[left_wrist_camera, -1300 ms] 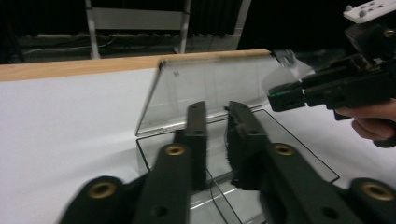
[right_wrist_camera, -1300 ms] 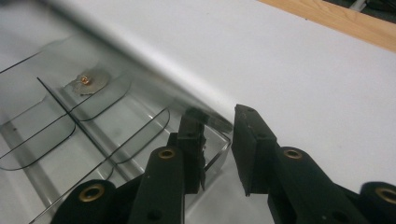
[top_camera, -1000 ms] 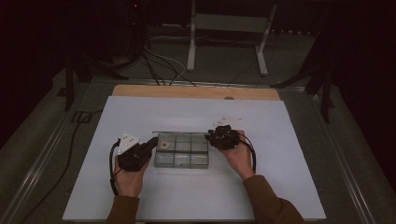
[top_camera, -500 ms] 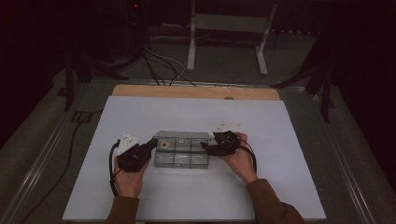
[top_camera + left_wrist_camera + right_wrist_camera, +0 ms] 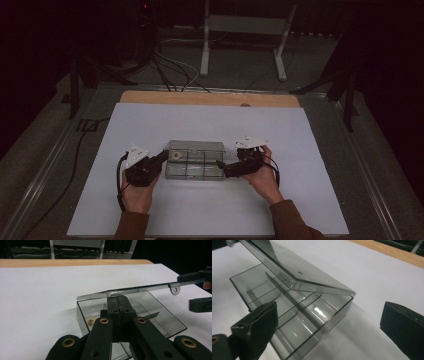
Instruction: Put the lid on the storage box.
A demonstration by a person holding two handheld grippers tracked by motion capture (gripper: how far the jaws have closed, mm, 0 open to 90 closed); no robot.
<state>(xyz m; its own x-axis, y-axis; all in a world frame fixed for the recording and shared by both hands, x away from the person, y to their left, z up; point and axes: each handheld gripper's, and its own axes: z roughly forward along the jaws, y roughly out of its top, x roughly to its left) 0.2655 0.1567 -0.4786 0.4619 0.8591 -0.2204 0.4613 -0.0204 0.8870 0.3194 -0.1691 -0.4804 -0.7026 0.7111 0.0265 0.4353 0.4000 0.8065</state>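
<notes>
The left gripper has its jaws pressed together, their tips at the near edge of the clear smoky plastic compartment box. Whether they pinch the edge of the half-raised transparent lid or merely prop it, I cannot tell. The right gripper has just been opening; its jaws stand spread wide with nothing between them, the box's corner lying just ahead, toward upper left in the right gripper view. In the high view the box sits at centre on the white table sheet, long axis running left to right between the hands. A small brass piece lies in one compartment; the other compartments are too reflective to read.
</notes>
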